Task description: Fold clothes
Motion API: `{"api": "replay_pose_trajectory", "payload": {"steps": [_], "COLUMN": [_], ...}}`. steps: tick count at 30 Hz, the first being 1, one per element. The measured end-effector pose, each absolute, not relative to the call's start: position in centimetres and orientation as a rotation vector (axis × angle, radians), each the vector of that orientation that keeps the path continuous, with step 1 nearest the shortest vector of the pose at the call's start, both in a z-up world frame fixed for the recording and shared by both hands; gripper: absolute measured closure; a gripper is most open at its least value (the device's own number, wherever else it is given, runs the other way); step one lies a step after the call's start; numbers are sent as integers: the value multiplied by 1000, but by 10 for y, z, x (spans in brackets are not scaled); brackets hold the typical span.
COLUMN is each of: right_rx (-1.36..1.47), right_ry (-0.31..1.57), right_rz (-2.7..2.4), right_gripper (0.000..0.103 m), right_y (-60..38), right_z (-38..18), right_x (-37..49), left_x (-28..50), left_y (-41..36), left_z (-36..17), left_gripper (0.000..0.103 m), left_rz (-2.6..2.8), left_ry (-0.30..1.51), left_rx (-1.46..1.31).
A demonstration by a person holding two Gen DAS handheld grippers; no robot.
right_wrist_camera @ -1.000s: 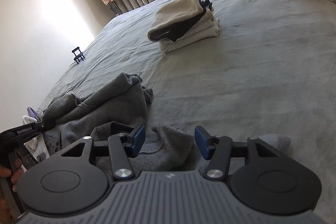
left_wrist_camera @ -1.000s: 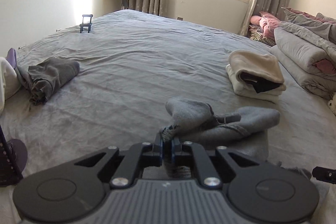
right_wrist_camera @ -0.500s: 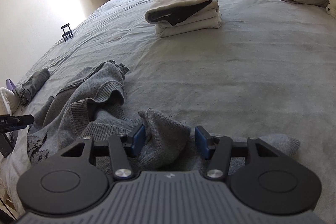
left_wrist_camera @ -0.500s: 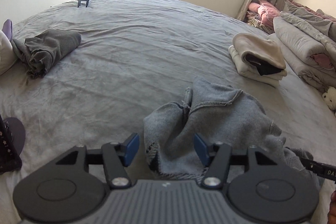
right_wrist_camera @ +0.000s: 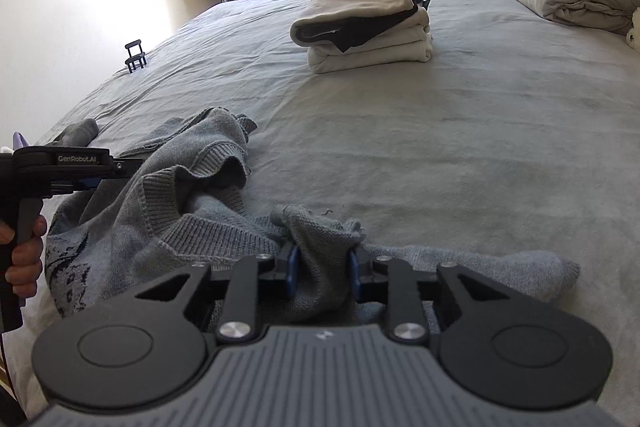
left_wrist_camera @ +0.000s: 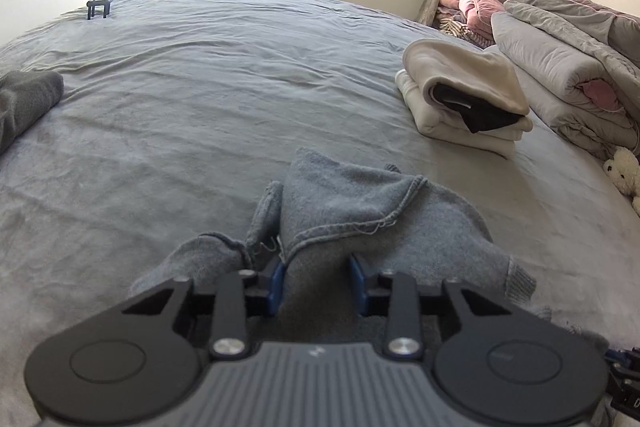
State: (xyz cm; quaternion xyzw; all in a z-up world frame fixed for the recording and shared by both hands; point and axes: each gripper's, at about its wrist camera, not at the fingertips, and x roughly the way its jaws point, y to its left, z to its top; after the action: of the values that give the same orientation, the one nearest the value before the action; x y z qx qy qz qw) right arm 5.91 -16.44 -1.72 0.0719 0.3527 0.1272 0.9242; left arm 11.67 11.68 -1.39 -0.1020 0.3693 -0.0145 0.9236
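A grey knit sweater (left_wrist_camera: pixel 360 211) lies crumpled on the grey bed (left_wrist_camera: pixel 200 107) near its front edge. My left gripper (left_wrist_camera: pixel 317 283) has a thick fold of the sweater filling the gap between its blue pads, and its jaws are closing on it. In the right wrist view the sweater (right_wrist_camera: pixel 192 227) spreads to the left, ribbed collar up. My right gripper (right_wrist_camera: pixel 322 269) pinches a bunched edge of it, jaws closing. The left gripper (right_wrist_camera: pixel 128 167) shows at the left edge, held by a hand (right_wrist_camera: pixel 24 255).
A folded cream and black pile (left_wrist_camera: pixel 464 99) sits at the right, also in the right wrist view (right_wrist_camera: pixel 368 23). Rolled grey duvets (left_wrist_camera: pixel 560 67) and a soft toy (left_wrist_camera: pixel 624 171) lie beyond. A dark grey garment (left_wrist_camera: pixel 24 99) lies left; a small black stand (left_wrist_camera: pixel 100 1) far left.
My left gripper let go of a thin pinch, opened, moved forward and down, and closed around a thicker fold. My right gripper's jaws closed on the bunched edge. The sweater settled onto the bed.
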Motion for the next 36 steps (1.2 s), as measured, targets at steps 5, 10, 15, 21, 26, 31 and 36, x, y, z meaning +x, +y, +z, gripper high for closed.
{"api": "replay_pose_trajectory", "payload": {"steps": [5,10,15,21,26,31,36], "right_rx": [131,127,84,6,-39,-91,-118], "right_ry": [622,491,375,335,325,293,303], "right_rz": [191,100,2,-59,-74,-110,-133], "right_gripper": [91,91,92,92,92,92,92], "right_y": [-169,-180,-192,-203,-204,-206,-207], "right_z": [1,31,50,56,60,64,52], "right_x": [49,38,35,49,76,116,159], "left_x": [105,87,80,89,116,156,199], "left_y": [113,121,125,108,98,85,75], "left_z": [0,28,48,58,61,65,58], "left_gripper": [93,94,95,95,95,95,95], "left_rz": [-11,-16,-29,-57,-42,-32,-15], "left_ry": [676,557,440,384,375,338,335], "left_rx": [-242,-352,-401,-341,-303,-241,-211]}}
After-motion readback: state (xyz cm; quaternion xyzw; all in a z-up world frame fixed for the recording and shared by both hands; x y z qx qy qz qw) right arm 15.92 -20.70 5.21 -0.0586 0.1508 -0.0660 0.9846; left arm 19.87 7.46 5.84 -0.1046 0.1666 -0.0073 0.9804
